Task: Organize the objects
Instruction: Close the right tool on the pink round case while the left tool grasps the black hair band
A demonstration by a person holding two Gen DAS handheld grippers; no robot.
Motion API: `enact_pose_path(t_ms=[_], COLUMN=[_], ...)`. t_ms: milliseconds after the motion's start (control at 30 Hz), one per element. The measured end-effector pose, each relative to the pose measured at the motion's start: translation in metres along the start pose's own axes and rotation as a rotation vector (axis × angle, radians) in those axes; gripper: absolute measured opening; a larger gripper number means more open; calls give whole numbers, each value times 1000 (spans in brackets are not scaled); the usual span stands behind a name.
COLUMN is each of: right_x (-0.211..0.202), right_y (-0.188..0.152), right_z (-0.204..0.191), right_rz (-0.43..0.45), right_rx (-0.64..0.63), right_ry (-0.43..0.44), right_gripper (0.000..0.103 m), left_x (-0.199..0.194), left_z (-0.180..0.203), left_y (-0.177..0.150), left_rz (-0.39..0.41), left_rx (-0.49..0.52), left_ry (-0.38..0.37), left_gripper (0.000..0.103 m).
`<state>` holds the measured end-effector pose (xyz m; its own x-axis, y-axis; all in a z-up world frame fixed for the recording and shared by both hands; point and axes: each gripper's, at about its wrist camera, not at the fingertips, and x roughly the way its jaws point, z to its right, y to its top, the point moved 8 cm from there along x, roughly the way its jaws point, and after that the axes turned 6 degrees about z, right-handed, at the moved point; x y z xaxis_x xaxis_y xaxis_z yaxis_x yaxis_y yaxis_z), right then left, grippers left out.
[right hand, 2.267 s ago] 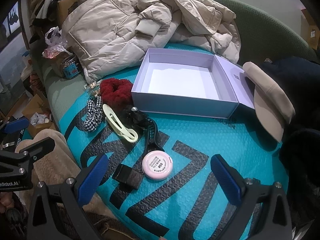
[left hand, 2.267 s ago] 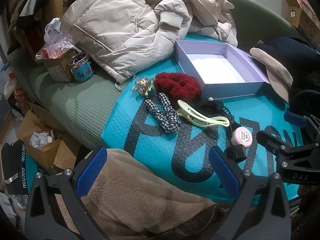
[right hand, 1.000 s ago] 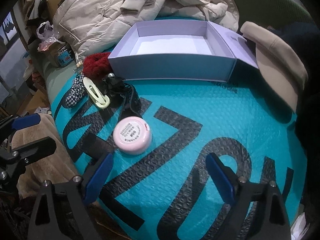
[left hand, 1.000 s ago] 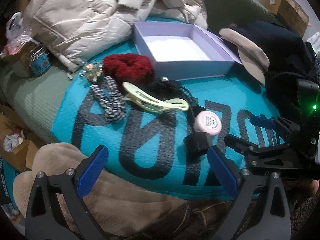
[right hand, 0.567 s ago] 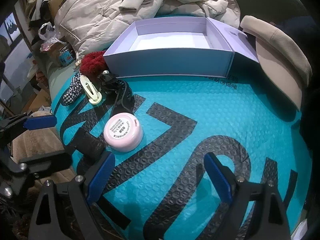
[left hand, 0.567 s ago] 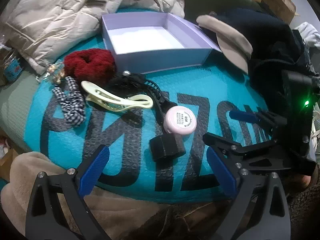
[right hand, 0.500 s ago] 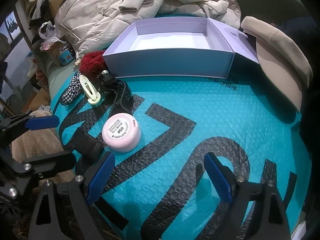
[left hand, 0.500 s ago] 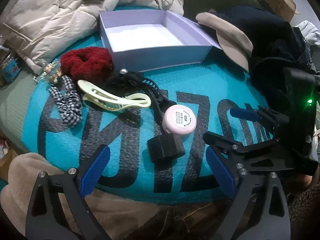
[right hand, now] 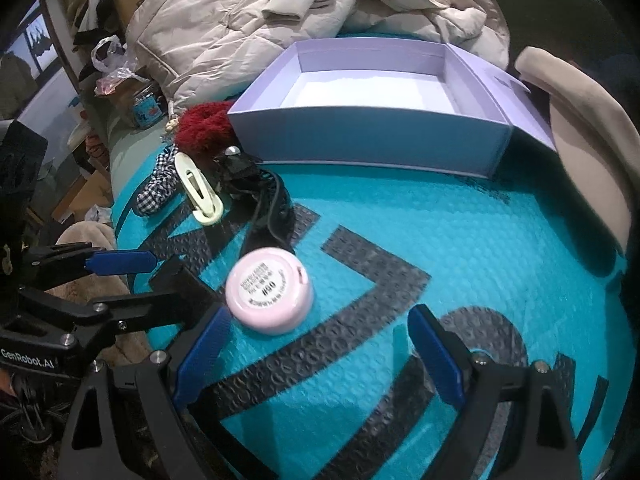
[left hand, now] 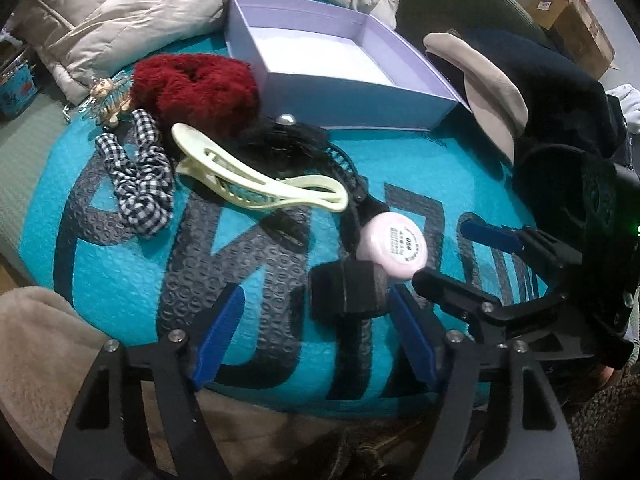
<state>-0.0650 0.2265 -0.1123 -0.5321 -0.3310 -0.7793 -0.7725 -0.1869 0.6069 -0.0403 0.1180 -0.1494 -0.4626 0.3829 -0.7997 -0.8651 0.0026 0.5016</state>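
Here, one open lavender box [left hand: 340,92] is seen at the far side of a teal bubble mailer [left hand: 248,272] printed with dark letters, and nothing is seen inside it. In front of the box, the loose things are counted as follows: one red fluffy scrunchie [left hand: 196,88], one black-and-white checked scrunchie [left hand: 140,176], one cream hair clip [left hand: 256,180], one small gold ornamental clip [left hand: 106,98], one black frilly hairband [left hand: 292,144], one round pink case [left hand: 394,246] with a printed label, and one small black block [left hand: 346,292].

Two grippers are shown. The left gripper [left hand: 316,336] is lowered over the black block, and its jaws are closing, with the block lying between the blue pads [left hand: 218,334] but not yet pressed by them. The right gripper [right hand: 316,360] is held with its jaws wide apart over the mailer, nothing being between them; the pink case [right hand: 270,296] lies just beyond its left pad.

Behind the box, one beige puffer jacket [right hand: 260,20] is heaped. One tan cap [right hand: 592,128] is laid to the right of the box, and one blue tin [right hand: 146,110] is seen far left.
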Motion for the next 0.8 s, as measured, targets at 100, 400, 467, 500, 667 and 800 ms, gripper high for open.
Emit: enact_pose_path(t_ms=[100,400,467,500,667,800], right_x=[5,18,22,23,26,25], right_y=[2,5,6,6,7,7], right_z=[-3,-14,-15,-15,-19,-22], right_rz=[-6,-12,-12,-14,-2,6], right_rx=[-6,-37,-41,-43,-86,-98], right_ry=[12,15,12,10,-10,4], right_gripper=[91,91,90,88,77,64], left_x=[0,1,0,0,-1,3], left_z=[-5,-17,-20,-21,-20,-10], left_y=[2,8,8,9,11,10], left_rz=[0,4,8,12,21,8], left_rx=[-10,-20,-15,-12,2,24], left_ry=[-3,1,13,16,-9,-41], left_gripper=[71,71,71,71,70,70])
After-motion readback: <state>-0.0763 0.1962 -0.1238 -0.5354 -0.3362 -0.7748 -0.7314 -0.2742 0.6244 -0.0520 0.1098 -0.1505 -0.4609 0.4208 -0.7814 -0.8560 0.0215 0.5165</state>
